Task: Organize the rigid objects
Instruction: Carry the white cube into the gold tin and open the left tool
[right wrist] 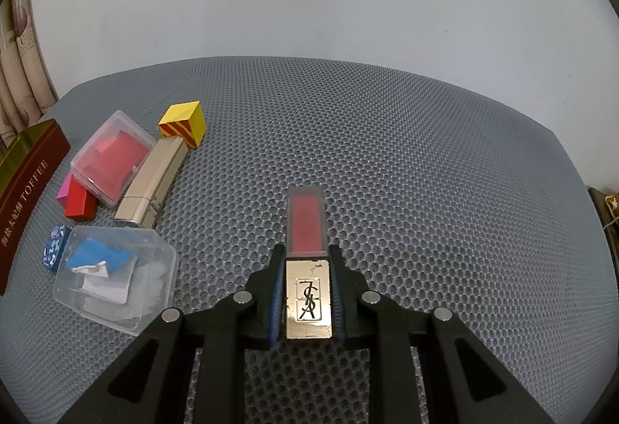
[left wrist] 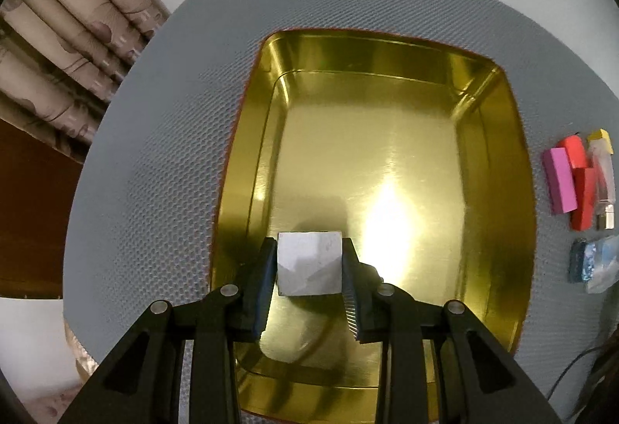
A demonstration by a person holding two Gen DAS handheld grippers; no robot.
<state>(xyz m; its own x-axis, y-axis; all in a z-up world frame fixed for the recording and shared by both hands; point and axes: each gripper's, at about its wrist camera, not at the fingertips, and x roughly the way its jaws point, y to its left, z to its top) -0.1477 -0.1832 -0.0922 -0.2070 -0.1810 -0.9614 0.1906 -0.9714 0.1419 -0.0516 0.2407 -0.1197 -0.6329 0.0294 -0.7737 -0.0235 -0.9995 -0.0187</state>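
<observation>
My left gripper (left wrist: 309, 261) is shut on a grey cube (left wrist: 309, 263) and holds it above the near part of a gold tin tray (left wrist: 491, 192); the tray's floor shows nothing else inside. My right gripper (right wrist: 308, 292) is shut on the gold cap of a lipstick tube (right wrist: 307, 230) with a clear red body, which points away over the grey mesh mat (right wrist: 425, 172). Whether the tube rests on the mat I cannot tell.
Left of the right gripper lie a yellow striped block (right wrist: 183, 122), a clear case with red contents (right wrist: 112, 159), a gold tube (right wrist: 153, 180), a red block (right wrist: 79, 205), a blue patterned cube (right wrist: 54, 248) and a clear box with blue paper (right wrist: 116, 277). A dark red toffee tin wall (right wrist: 27, 203) stands at the far left. Those pieces show right of the tray as a pink block (left wrist: 559, 180) and others.
</observation>
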